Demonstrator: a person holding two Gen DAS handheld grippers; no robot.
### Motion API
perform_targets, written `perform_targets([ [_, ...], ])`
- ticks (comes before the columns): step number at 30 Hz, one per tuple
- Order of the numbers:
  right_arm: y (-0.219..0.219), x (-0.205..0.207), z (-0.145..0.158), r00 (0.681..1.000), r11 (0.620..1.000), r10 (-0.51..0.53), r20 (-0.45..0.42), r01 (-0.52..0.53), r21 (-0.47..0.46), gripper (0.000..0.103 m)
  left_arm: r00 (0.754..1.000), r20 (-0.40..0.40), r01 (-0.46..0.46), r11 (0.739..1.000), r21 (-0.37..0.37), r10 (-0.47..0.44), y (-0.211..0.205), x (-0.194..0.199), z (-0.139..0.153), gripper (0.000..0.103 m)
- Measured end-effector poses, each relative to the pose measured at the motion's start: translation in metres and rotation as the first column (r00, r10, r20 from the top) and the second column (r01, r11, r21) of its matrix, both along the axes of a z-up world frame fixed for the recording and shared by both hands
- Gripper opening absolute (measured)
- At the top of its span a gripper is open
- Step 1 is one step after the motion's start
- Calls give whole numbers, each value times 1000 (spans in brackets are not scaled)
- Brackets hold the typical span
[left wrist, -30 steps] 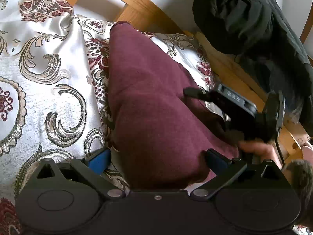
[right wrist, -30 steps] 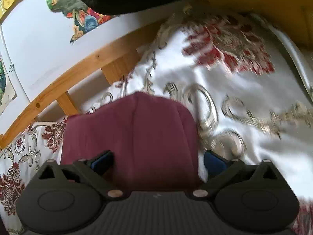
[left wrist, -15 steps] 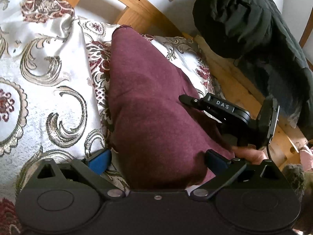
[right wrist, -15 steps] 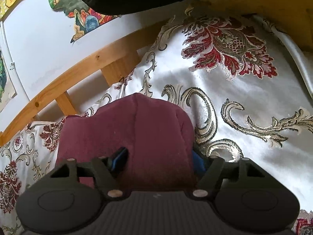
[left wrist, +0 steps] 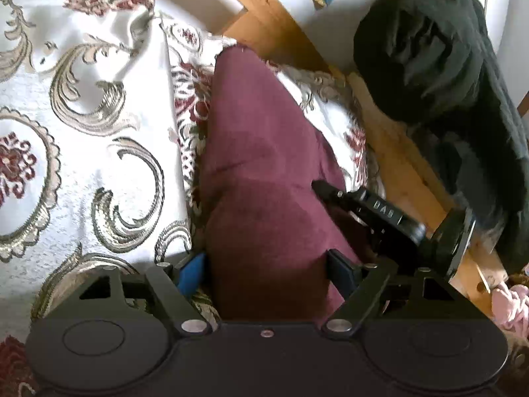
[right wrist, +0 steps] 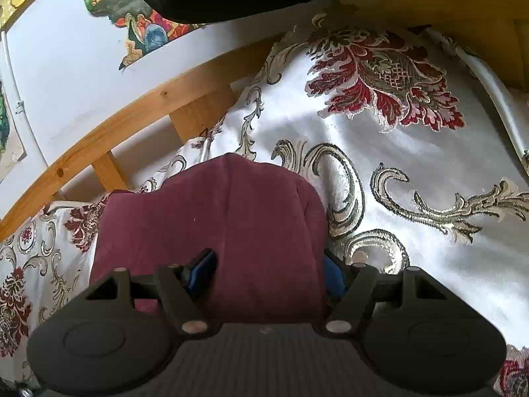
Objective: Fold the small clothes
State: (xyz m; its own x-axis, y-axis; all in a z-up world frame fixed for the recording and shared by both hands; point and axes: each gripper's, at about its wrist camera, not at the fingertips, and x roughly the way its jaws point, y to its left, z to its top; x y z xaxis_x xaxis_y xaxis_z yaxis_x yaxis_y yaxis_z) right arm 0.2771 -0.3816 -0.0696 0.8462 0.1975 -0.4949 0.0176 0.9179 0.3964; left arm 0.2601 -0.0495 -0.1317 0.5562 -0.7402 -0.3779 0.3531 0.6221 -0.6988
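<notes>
A maroon garment [left wrist: 258, 172] lies on the patterned white bedspread [left wrist: 82, 139], reaching back to the wooden bed frame. My left gripper [left wrist: 267, 269] has its blue pads either side of the garment's near end and is closing on it. My right gripper [right wrist: 267, 271] is shut on the garment's other near edge [right wrist: 231, 218], the cloth bunched between its pads. The right gripper also shows in the left wrist view [left wrist: 373, 211], at the garment's right side.
A black jacket [left wrist: 446, 82] hangs over the wooden frame [left wrist: 406, 172] on the right. A wooden rail [right wrist: 139, 115] and a white wall with pictures lie behind. Pink cloth [left wrist: 509, 304] lies at the far right.
Both grippers have narrowed from wide open onto the garment's near edge; the right closed first, then the left. The cloth has bunched and lifted slightly.
</notes>
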Motion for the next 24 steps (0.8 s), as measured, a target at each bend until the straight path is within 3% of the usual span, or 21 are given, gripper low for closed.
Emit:
perform_targets([
  [6, 4, 1, 7, 1000, 1000, 4, -27, -4, 21, 49, 999, -36, -4, 1000, -11, 3, 1, 3, 0, 71],
  [10, 9, 0, 16, 999, 1000, 6, -34, -6, 0, 40, 998, -48, -38, 999, 37, 40, -4, 1, 10, 64],
  [12, 10, -1, 23, 1000, 1000, 10, -29, -11, -19, 31, 999, -15, -44, 995, 85, 46, -9, -4, 19, 61],
  [17, 24, -7, 45, 999, 997, 43, 22, -41, -60, 26, 994, 90, -71, 987, 148, 58, -11, -13, 40, 57],
  [24, 56, 2, 72, 989, 994, 107, 105, -103, -41, 25, 949, 249, -235, 960, 152, 193, 15, -20, 70, 55],
])
